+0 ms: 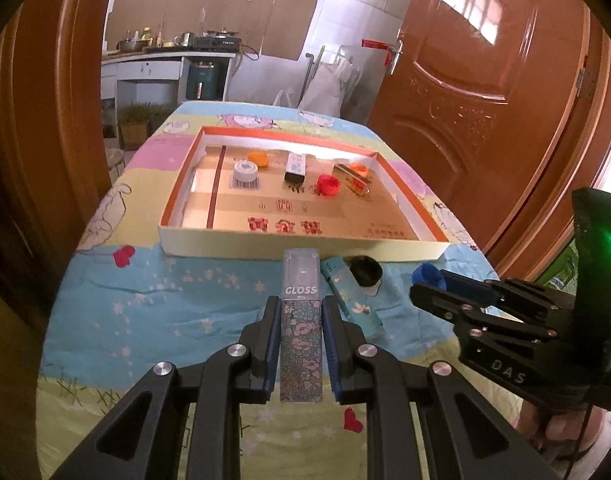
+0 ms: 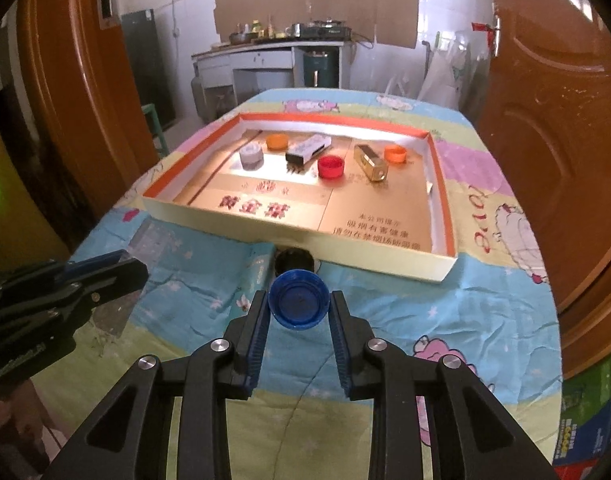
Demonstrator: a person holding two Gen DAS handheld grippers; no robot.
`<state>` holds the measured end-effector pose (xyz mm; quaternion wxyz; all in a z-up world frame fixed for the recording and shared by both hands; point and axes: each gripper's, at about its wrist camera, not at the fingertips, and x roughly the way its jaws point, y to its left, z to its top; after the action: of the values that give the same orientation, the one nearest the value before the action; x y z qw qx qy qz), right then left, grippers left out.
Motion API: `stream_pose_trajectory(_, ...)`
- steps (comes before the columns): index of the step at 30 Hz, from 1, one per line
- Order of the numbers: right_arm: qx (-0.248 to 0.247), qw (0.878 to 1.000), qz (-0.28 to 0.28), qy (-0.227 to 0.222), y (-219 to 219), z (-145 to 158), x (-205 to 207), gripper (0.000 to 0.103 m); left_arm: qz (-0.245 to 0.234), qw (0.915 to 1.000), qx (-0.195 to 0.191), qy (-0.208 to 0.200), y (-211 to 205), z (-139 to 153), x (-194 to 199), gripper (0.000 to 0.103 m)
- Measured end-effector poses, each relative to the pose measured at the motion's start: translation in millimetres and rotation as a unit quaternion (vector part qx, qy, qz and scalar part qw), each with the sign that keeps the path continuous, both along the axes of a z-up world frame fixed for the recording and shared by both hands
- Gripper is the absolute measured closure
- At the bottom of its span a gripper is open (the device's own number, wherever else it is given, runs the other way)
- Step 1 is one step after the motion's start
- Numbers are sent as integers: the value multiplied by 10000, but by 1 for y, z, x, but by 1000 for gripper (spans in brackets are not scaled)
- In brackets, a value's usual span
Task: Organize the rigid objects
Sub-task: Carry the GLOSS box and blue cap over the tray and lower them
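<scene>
We are gripping a floral lip-gloss box with a clear top (image 1: 300, 320) in the left gripper (image 1: 298, 312), and the right gripper (image 2: 298, 312) is clamping a round blue plastic cap (image 2: 298, 303). Both are hanging near the shallow orange-rimmed cardboard tray (image 1: 301, 247); next we are carrying them far, over its near wall.

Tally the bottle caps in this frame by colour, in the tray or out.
Orange caps: 2
Red cap: 1
Blue cap: 1, held in the right gripper
Black cap: 1, beside the tray
Total: 5
</scene>
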<state>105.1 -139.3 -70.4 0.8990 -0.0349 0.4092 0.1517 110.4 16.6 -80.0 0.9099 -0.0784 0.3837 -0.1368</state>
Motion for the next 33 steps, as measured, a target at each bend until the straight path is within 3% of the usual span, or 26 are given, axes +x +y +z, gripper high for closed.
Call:
stream_pose_trajectory(15,167,9995,-97,-260,-14,30,2,73,-26,9995,105,-297,-6,27,17,82)
stream_pose_trajectory(33,242,9989,-219,-333,-29,42,33,73,-138,9992,88,-366,-20,38,62,82)
